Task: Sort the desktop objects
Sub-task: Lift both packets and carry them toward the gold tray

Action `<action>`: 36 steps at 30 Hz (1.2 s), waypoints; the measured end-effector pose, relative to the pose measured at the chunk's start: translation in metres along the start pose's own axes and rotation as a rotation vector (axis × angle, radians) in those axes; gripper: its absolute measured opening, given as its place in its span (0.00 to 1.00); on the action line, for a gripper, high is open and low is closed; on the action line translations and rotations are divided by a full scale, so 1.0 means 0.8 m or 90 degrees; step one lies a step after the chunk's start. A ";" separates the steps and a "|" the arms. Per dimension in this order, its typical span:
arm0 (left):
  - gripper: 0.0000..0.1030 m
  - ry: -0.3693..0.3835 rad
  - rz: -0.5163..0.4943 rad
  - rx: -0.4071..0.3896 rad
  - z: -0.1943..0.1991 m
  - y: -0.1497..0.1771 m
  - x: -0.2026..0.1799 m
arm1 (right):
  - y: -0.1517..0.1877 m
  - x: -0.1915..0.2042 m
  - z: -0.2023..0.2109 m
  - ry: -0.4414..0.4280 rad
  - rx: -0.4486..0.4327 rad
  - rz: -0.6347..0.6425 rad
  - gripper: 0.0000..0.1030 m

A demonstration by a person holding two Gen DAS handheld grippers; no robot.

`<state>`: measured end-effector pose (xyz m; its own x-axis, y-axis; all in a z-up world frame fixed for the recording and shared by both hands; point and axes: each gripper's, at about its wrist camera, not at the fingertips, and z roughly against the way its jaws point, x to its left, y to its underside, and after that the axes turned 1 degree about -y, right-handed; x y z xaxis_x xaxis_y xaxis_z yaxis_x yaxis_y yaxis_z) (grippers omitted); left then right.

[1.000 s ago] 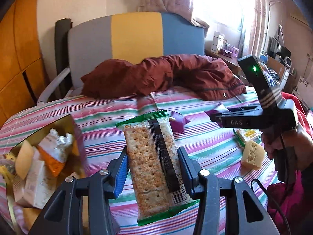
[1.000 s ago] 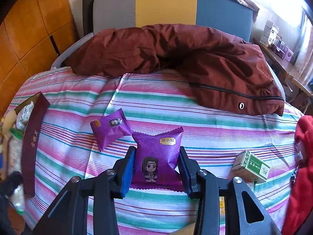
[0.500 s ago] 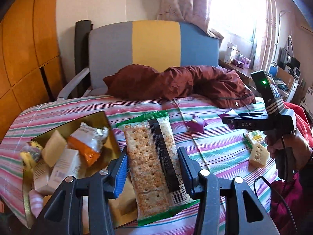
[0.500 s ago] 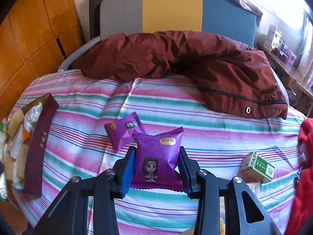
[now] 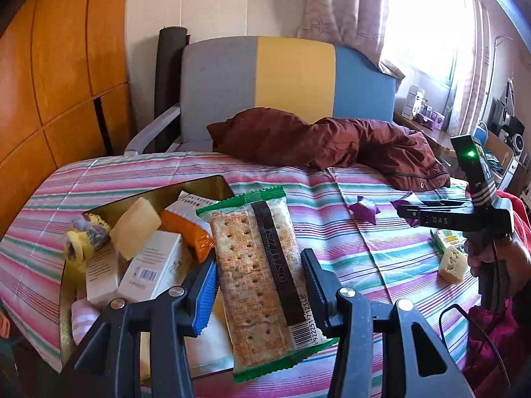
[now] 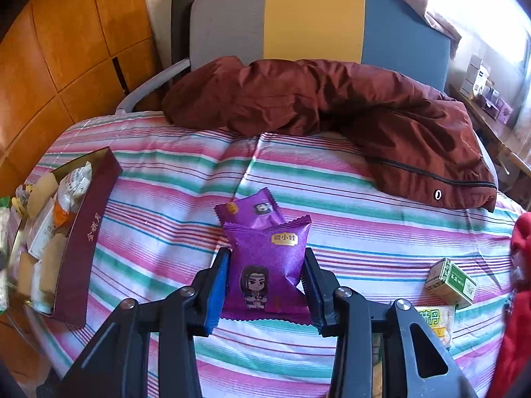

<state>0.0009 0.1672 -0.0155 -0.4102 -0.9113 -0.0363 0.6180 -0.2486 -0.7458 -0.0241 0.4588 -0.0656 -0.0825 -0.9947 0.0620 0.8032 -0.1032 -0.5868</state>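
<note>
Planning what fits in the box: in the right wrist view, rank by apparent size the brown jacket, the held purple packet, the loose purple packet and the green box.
1. brown jacket
2. held purple packet, nearest the camera, so flattered
3. loose purple packet, partly hidden, and green box: too alike to rank

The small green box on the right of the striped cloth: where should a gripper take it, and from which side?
Grip the small green box across its two long side faces, coming down from above. It lies flat and angled on the striped cloth, so the jaws probably need turning to match. Its top stands clear; the yellow-green packet sits close at its near side, so avoid a low approach from there.
</note>
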 end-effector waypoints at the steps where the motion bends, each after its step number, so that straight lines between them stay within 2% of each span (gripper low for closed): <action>1: 0.47 0.000 0.003 0.001 0.000 0.001 0.002 | 0.001 0.002 0.000 -0.001 0.002 0.001 0.41; 19: 0.47 -0.013 0.053 0.008 0.012 0.024 0.048 | 0.017 0.083 0.033 -0.052 -0.003 0.050 0.41; 24: 0.47 -0.016 0.073 0.008 0.017 0.032 0.067 | 0.025 0.124 0.046 -0.089 -0.009 0.061 0.41; 31: 0.47 -0.021 0.109 0.013 0.023 0.045 0.099 | 0.039 0.195 0.061 -0.168 -0.026 0.067 0.41; 36: 0.47 -0.032 0.134 0.009 0.031 0.056 0.125 | 0.044 0.251 0.065 -0.206 -0.035 0.099 0.41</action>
<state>0.0042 0.0568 -0.0359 -0.2367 -0.9588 -0.1571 0.6959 -0.0544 -0.7161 0.0180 0.2555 -0.0320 0.2361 -0.9475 0.2157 0.7574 0.0404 -0.6516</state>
